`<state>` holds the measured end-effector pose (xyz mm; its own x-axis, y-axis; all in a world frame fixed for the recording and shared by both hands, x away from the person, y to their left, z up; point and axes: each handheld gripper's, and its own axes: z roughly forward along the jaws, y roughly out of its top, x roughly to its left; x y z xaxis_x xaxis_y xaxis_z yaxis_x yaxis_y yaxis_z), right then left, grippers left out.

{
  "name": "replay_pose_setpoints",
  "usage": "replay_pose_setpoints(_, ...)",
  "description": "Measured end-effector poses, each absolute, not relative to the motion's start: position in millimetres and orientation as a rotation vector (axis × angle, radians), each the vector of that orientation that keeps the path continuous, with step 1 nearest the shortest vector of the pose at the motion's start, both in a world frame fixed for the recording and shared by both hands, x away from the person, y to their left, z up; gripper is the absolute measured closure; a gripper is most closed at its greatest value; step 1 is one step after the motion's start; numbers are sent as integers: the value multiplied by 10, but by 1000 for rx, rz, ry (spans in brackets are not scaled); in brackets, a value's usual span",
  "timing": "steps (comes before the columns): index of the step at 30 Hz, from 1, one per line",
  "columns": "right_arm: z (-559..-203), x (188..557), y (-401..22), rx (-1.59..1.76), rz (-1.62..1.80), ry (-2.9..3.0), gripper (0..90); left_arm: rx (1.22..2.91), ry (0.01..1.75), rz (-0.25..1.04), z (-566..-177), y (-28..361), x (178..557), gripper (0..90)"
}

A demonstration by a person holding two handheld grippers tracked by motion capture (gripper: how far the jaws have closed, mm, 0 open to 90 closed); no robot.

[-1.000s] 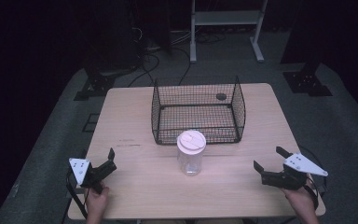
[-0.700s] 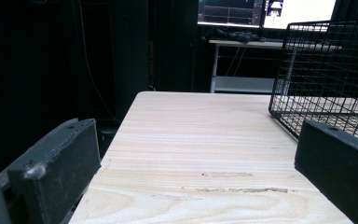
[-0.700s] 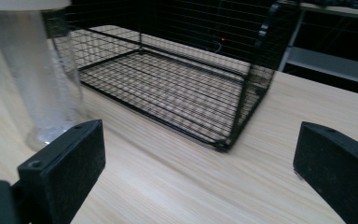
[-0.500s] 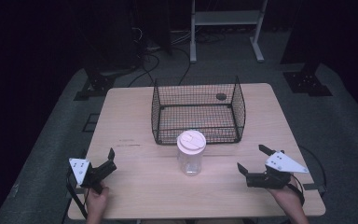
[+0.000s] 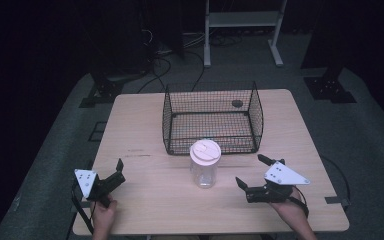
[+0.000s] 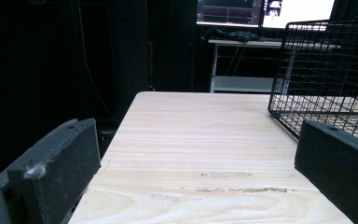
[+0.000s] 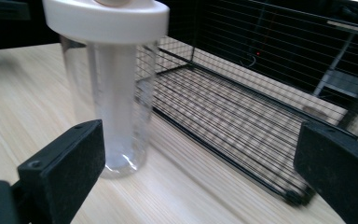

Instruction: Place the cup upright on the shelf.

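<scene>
Jar: the clear jar [image 5: 204, 172] with the white lid [image 5: 205, 151] stands upright on the table, just in front of the wire basket's near wall and apart from it. In your right gripper view the jar [image 7: 112, 102] rises just beyond your left-hand jaw, and its lid [image 7: 106, 18] sits at the top of the frame.

Right gripper: your right gripper [image 5: 252, 174] is to the right of the jar, near it but not touching. Its jaws are spread wide with nothing between them and point toward the jar and the basket. Your right hand [image 5: 289, 207] holds it from behind, close to the near edge.

Wire basket: the black wire basket [image 5: 212, 120] sits behind the jar, toward the far side of the table. A small dark round thing [image 5: 237, 103] shows at its far right corner; you cannot tell whether it lies inside the basket or behind it. In your left gripper view the basket [image 6: 328, 74] stands ahead at the right.

Left gripper: your left gripper [image 5: 118, 171] is well to the left of the jar, low over the near left part of the table. Its jaws are also spread apart and hold nothing. Your left hand [image 5: 103, 215] grips it from below.

Table: the light wooden table [image 5: 145, 125] carries the jar and the basket.
</scene>
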<state>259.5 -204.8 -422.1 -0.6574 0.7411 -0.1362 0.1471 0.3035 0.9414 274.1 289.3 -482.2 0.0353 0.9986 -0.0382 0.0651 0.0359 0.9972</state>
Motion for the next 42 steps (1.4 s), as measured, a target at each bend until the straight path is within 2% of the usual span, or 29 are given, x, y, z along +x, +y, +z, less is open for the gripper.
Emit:
replay_pose_setpoints(22,-4170,2663,-1492,666,1431,2047,16,1249,1242,1124,-4822,2890,2742,0)
replay_pose_setpoints(42,-4154,2850,-1179,667,1450,2027,16,1248,1241,1124,-4822,2892,2741,0)
